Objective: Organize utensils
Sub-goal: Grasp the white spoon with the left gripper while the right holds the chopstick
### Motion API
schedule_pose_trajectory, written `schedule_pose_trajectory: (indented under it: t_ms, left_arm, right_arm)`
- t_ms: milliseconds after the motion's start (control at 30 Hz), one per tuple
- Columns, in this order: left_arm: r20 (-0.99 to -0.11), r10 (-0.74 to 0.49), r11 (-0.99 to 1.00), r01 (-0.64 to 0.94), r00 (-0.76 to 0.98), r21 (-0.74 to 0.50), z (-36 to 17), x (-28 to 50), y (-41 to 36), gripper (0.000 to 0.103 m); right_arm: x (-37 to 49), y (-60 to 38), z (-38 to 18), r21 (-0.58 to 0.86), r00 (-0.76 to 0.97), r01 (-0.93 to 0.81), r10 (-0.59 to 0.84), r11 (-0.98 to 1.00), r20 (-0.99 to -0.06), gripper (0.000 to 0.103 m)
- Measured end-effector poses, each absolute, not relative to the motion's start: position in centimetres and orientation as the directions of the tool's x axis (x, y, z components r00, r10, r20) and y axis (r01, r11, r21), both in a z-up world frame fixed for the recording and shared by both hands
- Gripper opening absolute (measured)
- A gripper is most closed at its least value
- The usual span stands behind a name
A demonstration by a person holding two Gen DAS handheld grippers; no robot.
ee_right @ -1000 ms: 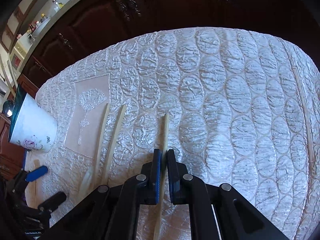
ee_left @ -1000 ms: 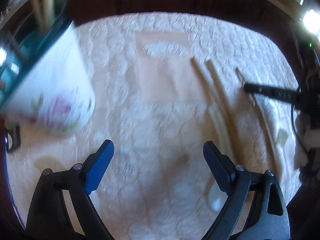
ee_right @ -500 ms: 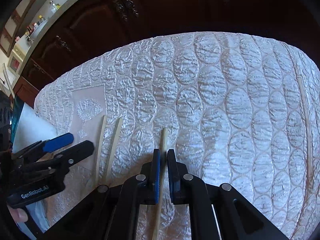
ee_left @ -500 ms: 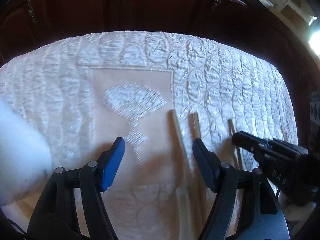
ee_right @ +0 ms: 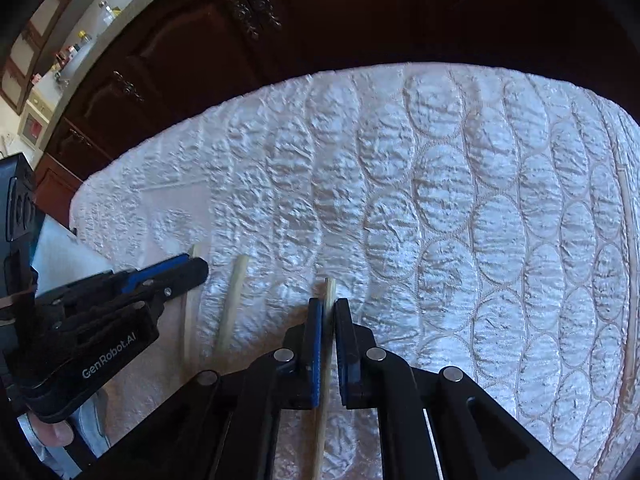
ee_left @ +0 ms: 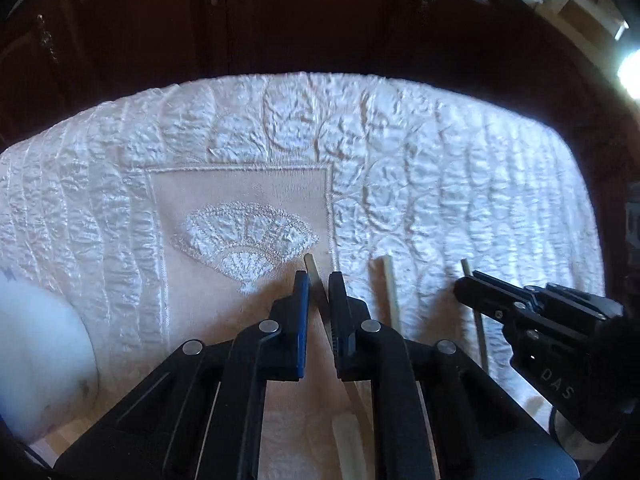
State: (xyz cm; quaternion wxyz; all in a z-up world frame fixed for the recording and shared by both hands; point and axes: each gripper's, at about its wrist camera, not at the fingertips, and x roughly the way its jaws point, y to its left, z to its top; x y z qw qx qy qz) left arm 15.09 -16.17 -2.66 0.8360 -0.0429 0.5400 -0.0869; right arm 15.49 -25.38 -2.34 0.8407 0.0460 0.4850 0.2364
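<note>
Three long wooden utensils lie side by side on the quilted tablecloth [ee_left: 440, 180]. My left gripper [ee_left: 318, 280] is closing its jaws, and the handle of the leftmost utensil [ee_left: 311, 264] sits pinched between its pads. It shows in the right wrist view as the left gripper [ee_right: 196, 266] over that utensil [ee_right: 187, 320]. The middle utensil [ee_left: 388, 284] [ee_right: 234, 300] lies free. My right gripper [ee_right: 329, 304] is shut on the rightmost utensil [ee_right: 330, 286], and its closed tip [ee_left: 460, 288] covers that utensil's handle [ee_left: 465, 266].
A white flowered cup [ee_left: 40, 360] lies at the left edge of the table. An embroidered fan panel [ee_left: 244, 236] marks the cloth ahead of the left gripper. Dark wooden cabinets [ee_left: 280, 20] stand beyond the table's far edge.
My left gripper swung right, away from the cup, came over the leftmost utensil and closed from wide open onto its handle. The right gripper stayed shut on its utensil.
</note>
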Motion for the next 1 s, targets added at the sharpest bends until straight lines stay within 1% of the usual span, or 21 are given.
schedule_pose_trajectory:
  t_ms: [133, 333, 467, 600, 633, 700, 733, 767, 833, 900, 933, 1000]
  left_arm:
    - [-0.863, -0.238, 0.971, 0.096, 0.445, -0.218, 0.2, 14.0, -15.4, 0.008]
    - [-0.807, -0.283, 0.959, 0.131, 0.519, -0.252, 4.6, 11.4, -14.7, 0.006]
    - [-0.781, -0.288, 0.958, 0.151, 0.555, -0.246, 6.6, 9.3, -13.8, 0.006]
    - [-0.8, -0.297, 0.954, 0.132, 0.521, -0.268, 6.0, 8.9, -12.8, 0.006]
    - [-0.809, -0.294, 0.955, 0.124, 0.51, -0.269, 5.5, 9.0, -12.8, 0.008]
    - [-0.827, -0.293, 0.955, 0.106, 0.48, -0.278, 4.2, 9.2, -12.8, 0.014]
    - [-0.833, -0.294, 0.954, 0.095, 0.469, -0.283, 3.5, 9.4, -13.2, 0.02]
    - [-0.841, -0.296, 0.952, 0.073, 0.453, -0.296, 2.5, 10.0, -13.2, 0.023]
    - [-0.849, -0.298, 0.949, 0.044, 0.437, -0.311, 1.3, 10.8, -13.4, 0.023]
    - [-0.855, -0.306, 0.943, 0.012, 0.418, -0.331, 0.1, 11.8, -13.6, 0.028]
    - [-0.861, -0.301, 0.945, 0.006, 0.41, -0.328, -0.4, 12.2, -13.9, 0.031]
    - [-0.872, -0.277, 0.953, 0.002, 0.404, -0.302, -1.2, 12.9, -14.5, 0.031]
  right_arm:
    - [14.3, -26.3, 0.6, 0.327, 0.458, -0.373, 0.479, 0.868, -0.749, 0.005]
    - [11.6, -27.1, 5.4, 0.316, 0.517, -0.424, 0.513, 0.849, -0.684, 0.005]
    - [9.9, -27.5, 7.6, 0.281, 0.546, -0.449, 0.509, 0.848, -0.666, 0.005]
    - [7.8, -27.9, 7.6, 0.265, 0.556, -0.442, 0.494, 0.857, -0.669, 0.005]
    - [7.6, -28.1, 7.6, 0.27, 0.555, -0.439, 0.495, 0.857, -0.668, 0.005]
    - [7.2, -28.2, 7.4, 0.277, 0.552, -0.434, 0.496, 0.857, -0.67, 0.005]
    - [7.1, -28.1, 7.1, 0.277, 0.553, -0.433, 0.495, 0.858, -0.67, 0.005]
    - [7.2, -28.0, 6.9, 0.277, 0.553, -0.432, 0.495, 0.858, -0.67, 0.005]
    - [7.2, -28.2, 6.7, 0.284, 0.551, -0.432, 0.499, 0.856, -0.669, 0.005]
    - [7.1, -28.4, 6.6, 0.287, 0.549, -0.432, 0.502, 0.855, -0.668, 0.005]
    - [7.1, -28.5, 6.5, 0.289, 0.548, -0.432, 0.504, 0.854, -0.668, 0.005]
    - [7.2, -28.6, 6.6, 0.296, 0.546, -0.431, 0.507, 0.853, -0.667, 0.005]
